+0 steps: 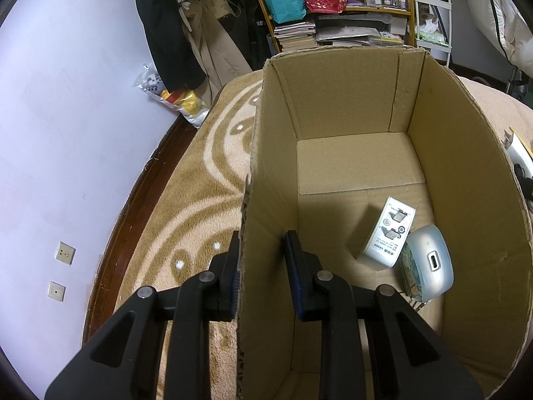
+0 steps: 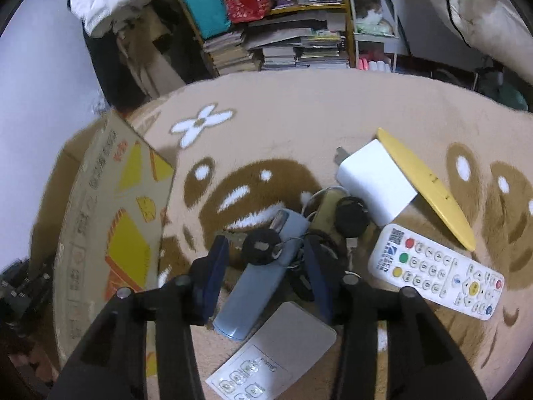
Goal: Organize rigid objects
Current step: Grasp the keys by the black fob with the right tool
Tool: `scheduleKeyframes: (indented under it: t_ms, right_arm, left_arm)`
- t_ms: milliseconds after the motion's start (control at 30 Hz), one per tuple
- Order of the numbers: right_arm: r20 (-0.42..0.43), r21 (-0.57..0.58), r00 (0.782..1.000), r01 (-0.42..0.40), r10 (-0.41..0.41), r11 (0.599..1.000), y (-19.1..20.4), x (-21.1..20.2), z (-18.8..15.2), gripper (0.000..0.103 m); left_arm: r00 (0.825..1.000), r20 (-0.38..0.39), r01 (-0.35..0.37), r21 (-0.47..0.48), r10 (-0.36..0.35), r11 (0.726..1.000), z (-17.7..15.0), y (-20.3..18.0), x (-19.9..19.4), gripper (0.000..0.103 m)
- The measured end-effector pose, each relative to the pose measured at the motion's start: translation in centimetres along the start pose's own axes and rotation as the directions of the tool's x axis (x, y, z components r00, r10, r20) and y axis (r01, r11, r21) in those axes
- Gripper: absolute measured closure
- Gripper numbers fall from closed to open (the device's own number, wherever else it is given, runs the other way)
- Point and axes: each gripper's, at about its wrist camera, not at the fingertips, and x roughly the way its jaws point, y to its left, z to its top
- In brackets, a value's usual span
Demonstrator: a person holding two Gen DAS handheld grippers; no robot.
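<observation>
Left tool (image 1: 263, 266): jaws straddle left wall of cardboard box (image 1: 466, 173), gap narrow. Inside box: white charger (image 1: 389, 233), blue case (image 1: 429, 260). Right tool (image 2: 266, 256): wide, over blue remote (image 2: 260, 286) and keys (image 2: 263, 246) on carpet (image 2: 316, 116).

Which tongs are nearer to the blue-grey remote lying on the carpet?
Right. The right tongs stand open right over the blue-grey remote, one finger on each side. The left tongs straddle the cardboard box wall.

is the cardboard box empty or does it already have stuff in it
Not empty. The cardboard box holds a white adapter and a pale blue case lying on its floor; the rest of the floor is bare.
</observation>
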Motion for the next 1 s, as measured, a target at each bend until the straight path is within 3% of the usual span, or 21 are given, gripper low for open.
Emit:
scheduleKeyframes:
  t_ms: [100,200,333,567,700,1000]
  right_arm:
    - [-0.023,-0.021,0.999,0.023,-0.023,1.0,0.6,1.3,-0.5,0.054]
    - [-0.043,-0.041,0.997,0.059,-0.061,0.997,0.7,2.0,-1.0,0.064]
    - [-0.041,-0.007,0.999,0.032,-0.032,0.999,0.0,2.1,-1.0,0.066]
    - [-0.002,0.055,0.999,0.053,-0.053,0.997,-0.9,1.3,-0.6,0.07]
    - [0.017,0.106,1.0,0.02,-0.022,0.994,-2.0,1.0,-0.6,0.071]
    - [0.084,0.062,0.995,0.042,-0.048,0.997,-0.9,-0.3,-0.2,0.072]
  left_arm:
    - [1.0,0.0,0.0,0.0,0.0,1.0,0.1,0.0,0.0,0.079]
    - [1.0,0.0,0.001,0.0,-0.001,1.0,0.1,0.1,0.0,0.079]
    - [1.0,0.0,0.001,0.001,-0.001,1.0,0.1,0.1,0.0,0.079]
    - [1.0,-0.005,0.003,-0.002,-0.003,1.0,0.1,0.0,0.1,0.078]
    - [1.0,-0.005,0.003,-0.001,-0.003,1.0,0.1,0.1,0.1,0.078]
    - [1.0,-0.005,0.003,0.0,-0.003,1.0,0.1,0.1,0.1,0.078]
